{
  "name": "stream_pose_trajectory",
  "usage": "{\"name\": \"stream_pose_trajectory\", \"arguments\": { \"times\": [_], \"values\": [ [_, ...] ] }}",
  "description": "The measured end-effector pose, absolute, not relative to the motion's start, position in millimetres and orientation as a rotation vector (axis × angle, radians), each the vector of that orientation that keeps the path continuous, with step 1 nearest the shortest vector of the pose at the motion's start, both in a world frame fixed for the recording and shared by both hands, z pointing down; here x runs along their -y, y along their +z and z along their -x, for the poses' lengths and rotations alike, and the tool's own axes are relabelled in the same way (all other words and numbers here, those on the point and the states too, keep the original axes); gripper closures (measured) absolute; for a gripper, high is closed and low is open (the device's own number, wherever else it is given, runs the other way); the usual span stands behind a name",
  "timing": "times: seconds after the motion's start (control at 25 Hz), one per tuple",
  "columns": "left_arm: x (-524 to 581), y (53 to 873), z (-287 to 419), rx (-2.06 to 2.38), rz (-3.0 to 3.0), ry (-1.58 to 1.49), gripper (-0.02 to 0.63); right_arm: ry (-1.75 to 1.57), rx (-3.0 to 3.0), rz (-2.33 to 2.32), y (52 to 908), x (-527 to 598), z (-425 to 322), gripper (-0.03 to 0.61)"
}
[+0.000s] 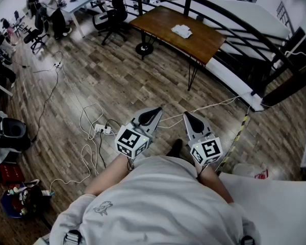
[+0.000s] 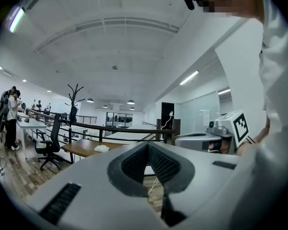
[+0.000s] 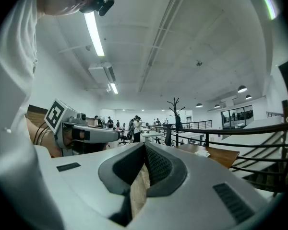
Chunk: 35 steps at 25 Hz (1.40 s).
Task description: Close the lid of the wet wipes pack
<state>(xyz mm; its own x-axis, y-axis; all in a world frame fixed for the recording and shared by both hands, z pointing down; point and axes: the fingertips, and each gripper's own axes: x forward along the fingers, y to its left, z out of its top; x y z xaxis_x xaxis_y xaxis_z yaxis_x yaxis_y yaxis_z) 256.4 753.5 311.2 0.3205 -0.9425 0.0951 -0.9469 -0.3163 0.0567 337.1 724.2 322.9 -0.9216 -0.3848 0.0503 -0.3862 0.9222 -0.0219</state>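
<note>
The wet wipes pack (image 1: 182,31) is a small white packet lying on a brown wooden table (image 1: 158,22), far ahead of me across the floor. It also shows small in the left gripper view, pack (image 2: 102,148), and in the right gripper view, pack (image 3: 202,153). Whether its lid is up or down I cannot make out at this distance. My left gripper (image 1: 157,109) and right gripper (image 1: 186,114) are held close to my chest, side by side, pointing level toward the table. Both are shut with nothing between the jaws, left gripper (image 2: 148,146), right gripper (image 3: 145,146).
A dark curved railing (image 1: 234,22) runs behind the table. White cables and a power strip (image 1: 99,128) lie on the wooden floor ahead. Office chairs (image 1: 112,17) and desks with people (image 1: 53,6) stand at the far left. Bags and boxes (image 1: 13,188) sit near left.
</note>
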Motion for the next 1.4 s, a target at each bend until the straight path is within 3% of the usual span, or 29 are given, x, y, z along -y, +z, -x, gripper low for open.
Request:
{"name": "stream_pose_trajectory", "arguments": {
  "times": [0.64, 1.4],
  "values": [
    [-694.1, 316.9, -261.7, 1.779, -2.456, 0.058, 0.601, 0.071, 3.052, -0.601, 328.1, -665.8, -345.6, 0.546],
    [-511.5, 310.8, -266.2, 1.883, -2.446, 0.053, 0.601, 0.071, 3.064, -0.432, 329.8, -481.3, -350.6, 0.545]
  ]
}}
